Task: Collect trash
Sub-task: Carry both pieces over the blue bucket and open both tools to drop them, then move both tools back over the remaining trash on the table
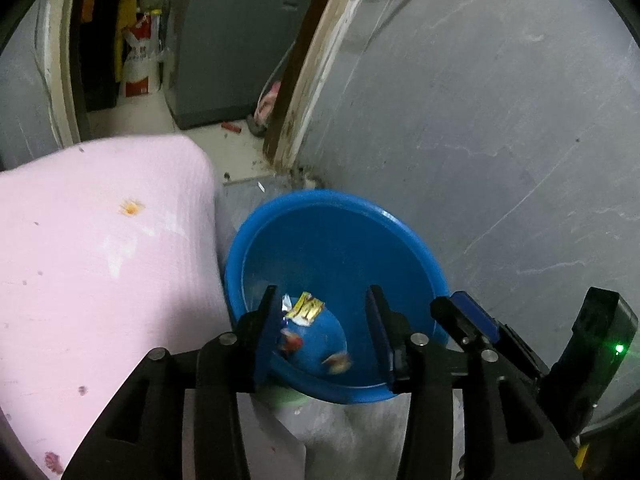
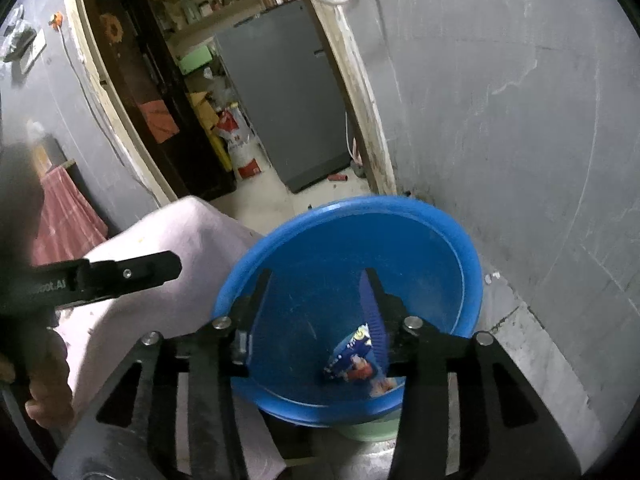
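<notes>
- Rising behind everything, a scuffed grey plaster wall (image 1: 460, 120) fills the right of both views, and a worn wooden door frame (image 1: 316, 80) at its edge opens onto a room with a grey metal cabinet (image 2: 288, 100).
- Covering the left side, a pale pink cloth-draped surface (image 1: 100, 260) carries small stains and lies right beside the basin.
- Sitting between cloth and wall, a round blue plastic basin (image 1: 408, 248) rests on a pale green base (image 2: 372, 432) that peeks out under its near rim.
- Hovering over the basin, the left gripper (image 1: 322, 340) has its black fingers spread wide apart with nothing between them.
- Hovering beside it, the right gripper (image 2: 316, 312) is likewise spread wide and empty, its blue-padded right finger close above a wrapper.
- Lying inside the basin, the trash is in its bottom: a crumpled yellow and white wrapper (image 1: 306, 308), a dark blue printed snack wrapper (image 2: 352, 354), and small blurred orange-red scraps (image 1: 336, 360) near the front wall.
</notes>
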`<state>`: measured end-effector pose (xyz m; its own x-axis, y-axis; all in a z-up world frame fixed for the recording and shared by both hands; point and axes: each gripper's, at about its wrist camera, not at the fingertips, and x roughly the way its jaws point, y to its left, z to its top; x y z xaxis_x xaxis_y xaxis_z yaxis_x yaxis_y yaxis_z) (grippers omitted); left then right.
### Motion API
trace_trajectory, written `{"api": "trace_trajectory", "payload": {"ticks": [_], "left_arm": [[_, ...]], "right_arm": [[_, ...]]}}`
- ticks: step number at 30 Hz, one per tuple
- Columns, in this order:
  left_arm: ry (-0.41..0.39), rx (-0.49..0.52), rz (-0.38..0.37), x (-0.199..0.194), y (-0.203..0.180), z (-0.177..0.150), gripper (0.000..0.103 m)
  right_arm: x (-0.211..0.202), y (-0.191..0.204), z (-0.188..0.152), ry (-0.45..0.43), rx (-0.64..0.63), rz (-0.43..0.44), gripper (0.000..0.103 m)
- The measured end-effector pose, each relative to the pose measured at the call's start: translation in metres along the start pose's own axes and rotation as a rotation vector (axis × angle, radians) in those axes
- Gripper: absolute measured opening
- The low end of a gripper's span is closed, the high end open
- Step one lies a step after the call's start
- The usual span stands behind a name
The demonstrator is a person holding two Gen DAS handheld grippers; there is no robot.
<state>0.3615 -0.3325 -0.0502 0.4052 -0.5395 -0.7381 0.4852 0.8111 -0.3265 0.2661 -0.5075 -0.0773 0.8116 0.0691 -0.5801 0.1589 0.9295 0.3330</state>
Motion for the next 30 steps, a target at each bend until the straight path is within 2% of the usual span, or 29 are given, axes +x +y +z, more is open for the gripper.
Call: {"api": "trace_trajectory", "payload": {"ticks": [5,7,9,11,15,17,26,30], "left_arm": [[-0.133,0.007,0.017,-0.042,0.007,0.0,0.055],[-0.193,0.001,0.026,-0.063,0.014,0.0,0.059],[-0.244,-0.001,0.038,-0.084,0.02,0.0,0.066],[-0.309,-0.003,0.064,-0.106,0.026,-0.002,0.08],[-0.418,-0.004,0.104,-0.153,0.041,-0.007,0.087],[-0.47,-0.008,0.136,-0.178,0.049,-0.013,0.096],[-0.658,-0.049,0.251,-0.272,0.087,-0.049,0.1],[-0.705,-0.056,0.316,-0.301,0.106,-0.065,0.1]], "right_arm": [[-0.029,0.023,0.014,-0.106,-0.048,-0.006,0.063],[-0.044,0.036,0.021,-0.159,-0.075,0.0,0.075],[-0.059,0.051,0.026,-0.212,-0.102,0.01,0.084],[-0.071,0.065,0.029,-0.254,-0.128,0.022,0.089],[-0.098,0.103,0.034,-0.348,-0.188,0.057,0.102],[-0.108,0.119,0.034,-0.388,-0.207,0.088,0.103],[-0.133,0.197,0.025,-0.493,-0.281,0.205,0.103],[-0.135,0.227,0.017,-0.505,-0.307,0.252,0.103]]}}
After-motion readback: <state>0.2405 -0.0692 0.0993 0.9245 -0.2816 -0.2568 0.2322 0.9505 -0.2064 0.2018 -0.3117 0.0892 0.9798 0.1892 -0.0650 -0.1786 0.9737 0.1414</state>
